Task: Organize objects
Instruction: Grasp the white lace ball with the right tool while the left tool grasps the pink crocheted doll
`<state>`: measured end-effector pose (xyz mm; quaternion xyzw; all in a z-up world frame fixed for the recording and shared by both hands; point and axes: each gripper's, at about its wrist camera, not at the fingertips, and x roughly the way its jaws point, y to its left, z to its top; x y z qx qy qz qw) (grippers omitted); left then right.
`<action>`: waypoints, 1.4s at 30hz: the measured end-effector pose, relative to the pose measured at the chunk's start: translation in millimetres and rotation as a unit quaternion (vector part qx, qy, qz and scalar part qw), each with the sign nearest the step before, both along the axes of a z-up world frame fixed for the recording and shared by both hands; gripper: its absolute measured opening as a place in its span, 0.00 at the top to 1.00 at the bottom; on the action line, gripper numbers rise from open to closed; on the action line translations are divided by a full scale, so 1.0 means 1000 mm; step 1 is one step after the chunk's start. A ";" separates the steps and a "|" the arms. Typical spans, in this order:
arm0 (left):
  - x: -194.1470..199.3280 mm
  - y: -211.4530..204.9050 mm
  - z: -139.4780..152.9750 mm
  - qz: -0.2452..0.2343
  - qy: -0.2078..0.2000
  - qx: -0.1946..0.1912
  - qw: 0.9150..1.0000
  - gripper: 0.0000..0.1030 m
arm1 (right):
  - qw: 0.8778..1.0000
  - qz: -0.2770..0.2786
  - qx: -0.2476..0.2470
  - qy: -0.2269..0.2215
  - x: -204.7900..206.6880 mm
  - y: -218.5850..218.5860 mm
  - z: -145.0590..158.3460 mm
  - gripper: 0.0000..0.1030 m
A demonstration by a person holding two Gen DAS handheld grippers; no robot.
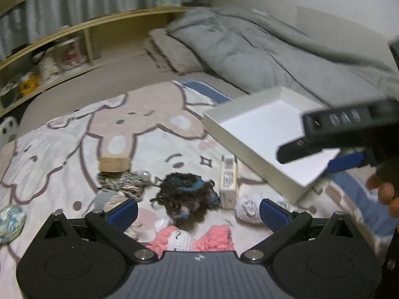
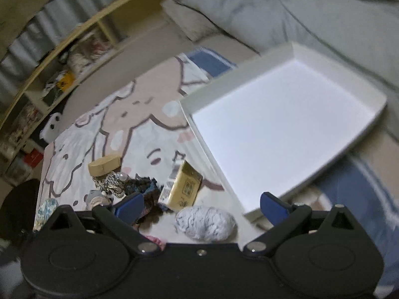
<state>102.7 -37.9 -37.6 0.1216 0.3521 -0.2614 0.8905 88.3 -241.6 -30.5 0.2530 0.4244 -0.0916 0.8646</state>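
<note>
A white shallow box (image 1: 261, 129) lies empty on a cartoon-print blanket; it also shows in the right wrist view (image 2: 281, 129). Left of it is a pile: a dark curly hair piece (image 1: 187, 194), a gold-white carton (image 1: 228, 182) (image 2: 185, 186), a pale blue-white knitted bundle (image 1: 249, 208) (image 2: 207, 223), a pink crochet toy (image 1: 189, 239), a tan wooden block (image 1: 114, 163) (image 2: 104, 165) and braided cords (image 1: 122, 183). My left gripper (image 1: 198, 215) is open just above the hair piece. My right gripper (image 2: 202, 206) is open above the knitted bundle, beside the box's near corner.
A grey duvet (image 1: 249, 47) lies heaped behind the box. A wooden shelf (image 1: 49, 54) with clutter runs along the bed's far left. A floral fabric piece (image 1: 10, 220) lies at the blanket's left edge. The right gripper's body (image 1: 349, 129) hangs over the box.
</note>
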 end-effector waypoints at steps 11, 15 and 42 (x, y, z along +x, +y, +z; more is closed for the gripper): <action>0.012 0.001 -0.052 -0.029 0.035 0.059 0.997 0.02 | 0.995 -0.040 0.040 0.082 0.020 0.022 -0.054 0.07; 0.017 0.000 -0.064 -0.027 0.045 0.069 0.996 0.02 | 0.993 -0.061 0.040 0.094 0.028 0.024 -0.067 0.07; 0.031 -0.002 -0.077 0.030 0.084 0.074 0.993 0.15 | 0.992 -0.053 0.071 0.092 0.027 0.017 -0.083 0.31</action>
